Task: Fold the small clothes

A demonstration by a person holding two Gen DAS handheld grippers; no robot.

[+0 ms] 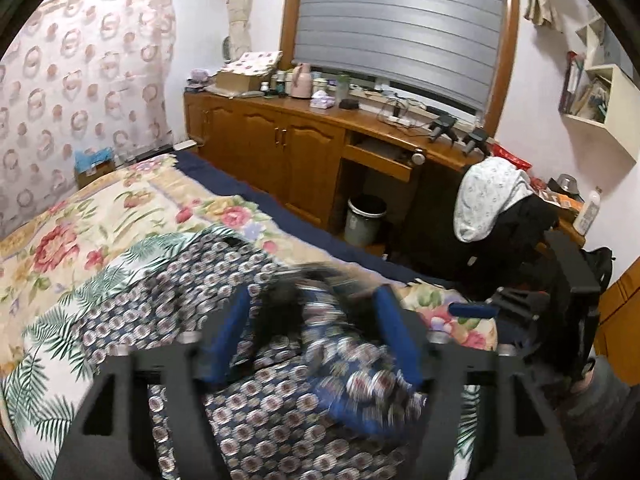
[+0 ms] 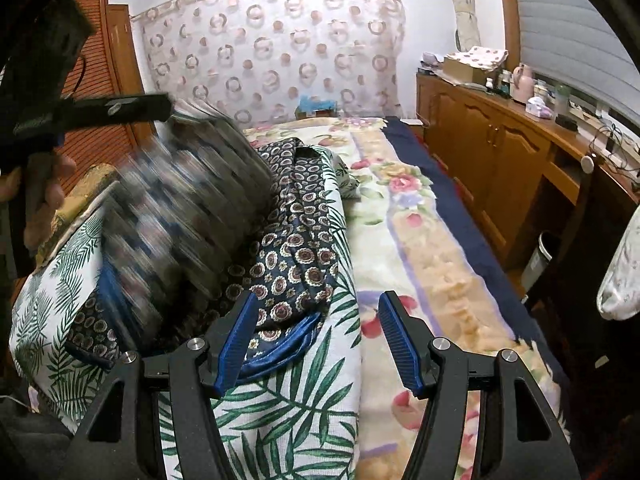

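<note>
Even indoor light, fisheye-bent dark edges, patterned garment (image 2: 188,216) smeared by motion blur

No text, label, brand, number or sign can be read in either view. Packaging on the desk (image 1: 560,200) at the right of the left wrist view is shown too small for any lettering to be made out, and a white bottle (image 1: 587,210) beside it carries no legible label. The box (image 2: 316,110) at the upper middle of the right wrist view is likewise unreadable.
</note>
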